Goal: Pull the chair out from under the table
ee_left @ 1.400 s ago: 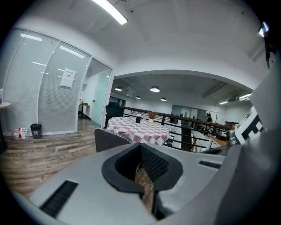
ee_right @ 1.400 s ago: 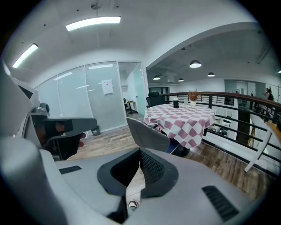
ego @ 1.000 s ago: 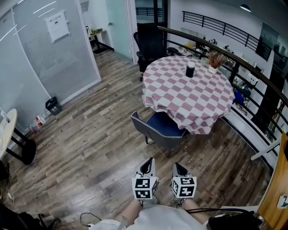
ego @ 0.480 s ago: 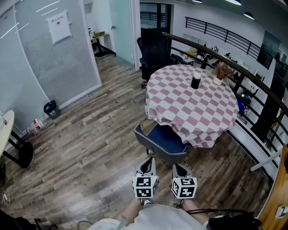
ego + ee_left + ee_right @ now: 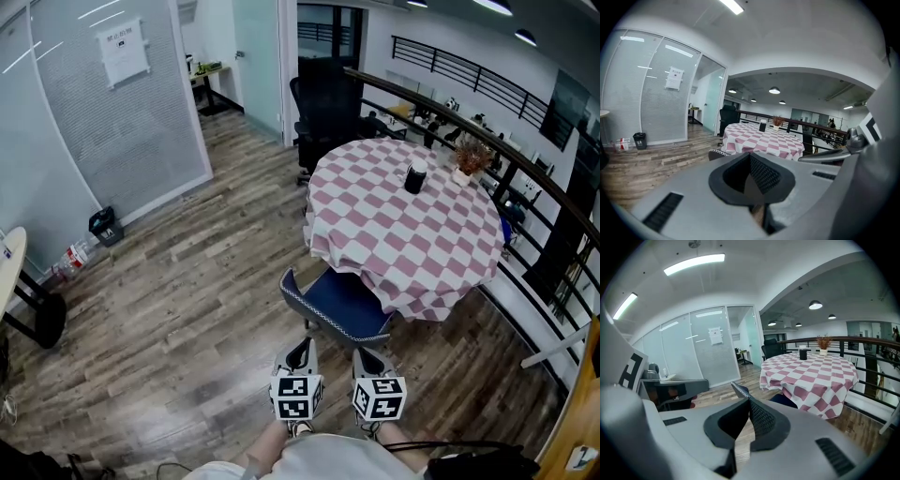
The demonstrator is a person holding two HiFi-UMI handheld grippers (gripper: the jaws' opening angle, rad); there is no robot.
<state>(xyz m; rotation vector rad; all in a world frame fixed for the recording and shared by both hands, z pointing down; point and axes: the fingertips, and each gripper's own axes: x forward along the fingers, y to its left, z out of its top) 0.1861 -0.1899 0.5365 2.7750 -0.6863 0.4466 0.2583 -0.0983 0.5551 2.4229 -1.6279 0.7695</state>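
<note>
A glass partition (image 5: pixel 103 112) closes the room's left side. A wide stretch of plank floor (image 5: pixel 178 300) lies open between it and the chair (image 5: pixel 339 307). The chair stands centre frame with its blue seat partly tucked beneath the hanging hem of the checked tablecloth (image 5: pixel 403 220), its trimmed backrest turned toward the person and free floor behind it. The round table fills the right half, carrying a dark cup (image 5: pixel 415 175) and a small plant (image 5: pixel 467 157). A black office chair (image 5: pixel 328 108) stands at its far edge, and a railing (image 5: pixel 530 155) curves close along the right.

At the bottom edge the person's forearms reach forward side by side. The left gripper (image 5: pixel 300 351) and right gripper (image 5: pixel 373 356) both point slightly downward at the backrest, near it, each with jaws pressed together on nothing.
</note>
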